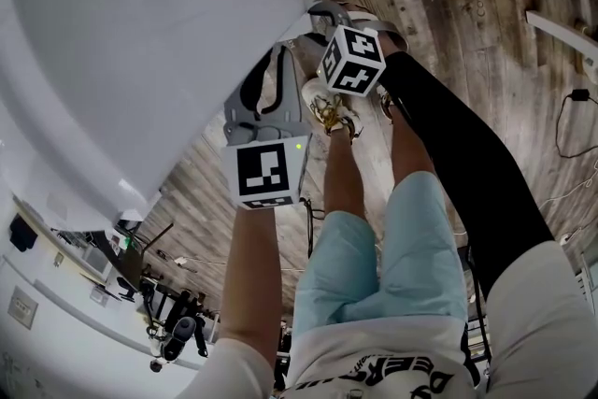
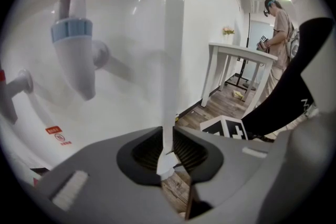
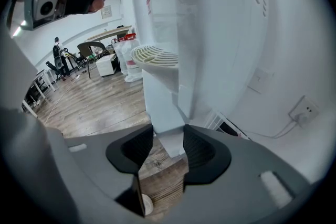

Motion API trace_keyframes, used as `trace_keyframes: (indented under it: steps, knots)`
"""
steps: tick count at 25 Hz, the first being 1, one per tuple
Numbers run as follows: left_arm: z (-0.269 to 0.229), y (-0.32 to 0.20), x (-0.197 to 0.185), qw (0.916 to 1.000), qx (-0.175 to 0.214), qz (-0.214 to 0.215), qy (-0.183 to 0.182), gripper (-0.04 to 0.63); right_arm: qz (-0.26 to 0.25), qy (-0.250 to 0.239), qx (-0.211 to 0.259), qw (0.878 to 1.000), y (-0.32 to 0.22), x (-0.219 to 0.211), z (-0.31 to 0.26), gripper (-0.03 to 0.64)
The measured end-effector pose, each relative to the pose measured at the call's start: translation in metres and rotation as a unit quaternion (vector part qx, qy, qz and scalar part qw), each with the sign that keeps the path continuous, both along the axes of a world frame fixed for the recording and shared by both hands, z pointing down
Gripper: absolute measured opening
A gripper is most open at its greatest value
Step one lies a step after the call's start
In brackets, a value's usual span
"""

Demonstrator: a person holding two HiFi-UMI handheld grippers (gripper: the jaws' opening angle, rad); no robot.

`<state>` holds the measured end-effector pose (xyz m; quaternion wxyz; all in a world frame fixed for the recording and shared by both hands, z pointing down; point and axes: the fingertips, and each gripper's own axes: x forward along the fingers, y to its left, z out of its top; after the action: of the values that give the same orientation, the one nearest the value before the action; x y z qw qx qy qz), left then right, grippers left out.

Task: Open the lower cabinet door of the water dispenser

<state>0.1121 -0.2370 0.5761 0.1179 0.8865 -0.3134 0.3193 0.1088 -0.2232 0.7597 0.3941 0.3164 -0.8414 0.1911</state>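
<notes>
The white water dispenser [image 1: 112, 42] fills the upper left of the head view. Both grippers are down at its lower front, above my feet. My left gripper [image 2: 169, 152] is shut on the thin white edge of the cabinet door [image 2: 173, 60], which runs straight up from the jaws. Behind that edge are the blue-collared tap [image 2: 73, 55] and a red tap [image 2: 8, 92]. My right gripper [image 3: 168, 144] is shut on a thicker white corner of the cabinet door [image 3: 163, 107], below the round drip grille [image 3: 155, 55]. From the head, the left gripper [image 1: 277, 61] and right gripper [image 1: 329, 19] sit close together.
My legs and shoes [image 1: 336, 112] stand on the wood floor directly under the grippers. Cables [image 1: 575, 121] lie on the floor at right. A white table [image 2: 241, 52] and a standing person [image 2: 278, 23] are beyond. A wall socket [image 3: 304, 110] sits behind the dispenser.
</notes>
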Motion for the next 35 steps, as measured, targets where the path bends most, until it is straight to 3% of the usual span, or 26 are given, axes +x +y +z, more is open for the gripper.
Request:
trace_keyframes:
  steps: [11, 23, 35]
  knots:
    - [0.000, 0.013, -0.016, 0.9999, 0.004, 0.009, 0.006, 0.060, 0.022, 0.010, -0.019, 1.000, 0.018, -0.006, 0.006, 0.170]
    - [0.004, 0.034, -0.032, 0.9989, 0.002, 0.046, 0.014, 0.060, 0.059, 0.016, -0.031, 0.998, 0.044, -0.020, 0.009, 0.169]
    - [0.002, 0.052, -0.048, 0.9997, 0.017, 0.013, 0.007, 0.060, 0.021, 0.008, -0.038, 0.999, 0.082, -0.044, 0.012, 0.169]
